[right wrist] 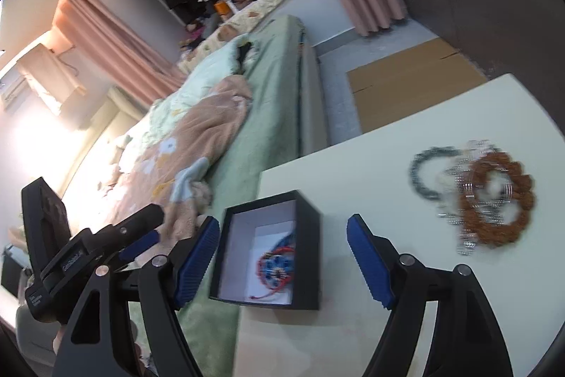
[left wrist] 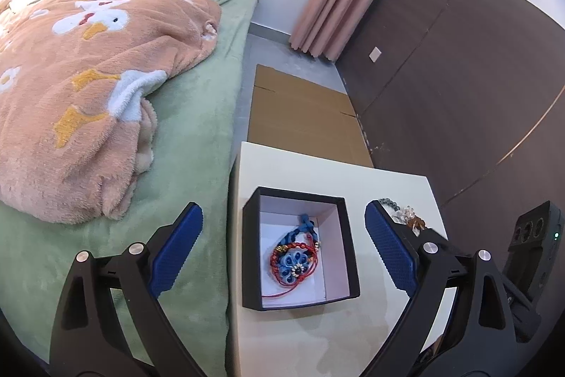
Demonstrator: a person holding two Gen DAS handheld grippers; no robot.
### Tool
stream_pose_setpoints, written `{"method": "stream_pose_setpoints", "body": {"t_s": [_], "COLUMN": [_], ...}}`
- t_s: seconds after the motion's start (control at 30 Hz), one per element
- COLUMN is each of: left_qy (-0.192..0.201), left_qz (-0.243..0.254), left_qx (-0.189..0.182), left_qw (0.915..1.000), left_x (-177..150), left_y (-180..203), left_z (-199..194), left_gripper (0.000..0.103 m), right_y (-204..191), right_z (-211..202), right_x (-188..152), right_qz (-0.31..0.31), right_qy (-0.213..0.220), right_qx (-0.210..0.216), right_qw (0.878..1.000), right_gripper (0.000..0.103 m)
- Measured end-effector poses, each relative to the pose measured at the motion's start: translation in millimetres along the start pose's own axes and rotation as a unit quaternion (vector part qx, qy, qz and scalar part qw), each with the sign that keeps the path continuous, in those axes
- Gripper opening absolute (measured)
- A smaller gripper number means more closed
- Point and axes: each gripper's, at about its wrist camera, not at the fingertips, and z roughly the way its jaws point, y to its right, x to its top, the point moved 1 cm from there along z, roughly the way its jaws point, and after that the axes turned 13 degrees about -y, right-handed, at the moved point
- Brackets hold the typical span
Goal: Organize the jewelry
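A black jewelry box (left wrist: 300, 195) with a white lining stands open on the white table (left wrist: 310, 334). Inside lie a blue flower bracelet and a red cord bracelet (left wrist: 295, 260). My left gripper (left wrist: 282, 246) is open and empty, its blue pads either side of the box, above it. In the right wrist view the box (right wrist: 307, 253) sits between my open, empty right gripper's (right wrist: 282, 257) pads. To the right on the table (right wrist: 353, 172) lie a brown bead bracelet (right wrist: 494, 196), a dark bead bracelet (right wrist: 420, 172) and a clear crystal one (right wrist: 466, 242). These beads show at the left wrist view's right (left wrist: 402, 212).
A bed with a green sheet (left wrist: 197, 136) and a pink fleece blanket (left wrist: 88, 94) lies left of the table. Flat cardboard (left wrist: 303, 115) lies on the floor beyond the table. A dark wall panel (left wrist: 459, 76) stands on the right. The left gripper shows in the right wrist view (right wrist: 106, 246).
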Motion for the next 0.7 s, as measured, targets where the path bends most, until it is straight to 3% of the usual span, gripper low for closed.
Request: {"method": "stream_pose_setpoints", "body": {"t_s": [0.07, 0.27, 0.53, 0.7], "left_qy": [-0.002, -0.010, -0.022, -0.035], "left_qz": [0.006, 0.027, 0.057, 0.074], "left_qx": [0.000, -0.002, -0.008, -0.019], "left_qw": [1.0000, 0.9996, 0.9981, 0.9965], "left_x": [-1.2, -7.7, -17.6, -20.4], "left_y": [5.0, 27.8, 64.8, 86.9], "left_z": [2.1, 10.8, 28.7, 39.0], "left_gripper": [0.093, 0.093, 0.093, 0.093], "right_y": [10.2, 52.3, 99.5, 124.6], "right_z": [-10.2, -34.1, -45.4, -47.2], "right_x": [1.1, 2.5, 3.7, 4.0], "right_qz": [0.009, 0.063, 0.121, 0.153], "right_qy": [0.007, 0.003, -0.009, -0.017], "right_qx": [-0.019, -0.049, -0.059, -0.060], "right_qw": [1.000, 0.997, 0.991, 0.986], "right_gripper": [0.084, 0.086, 0.086, 0.079]}}
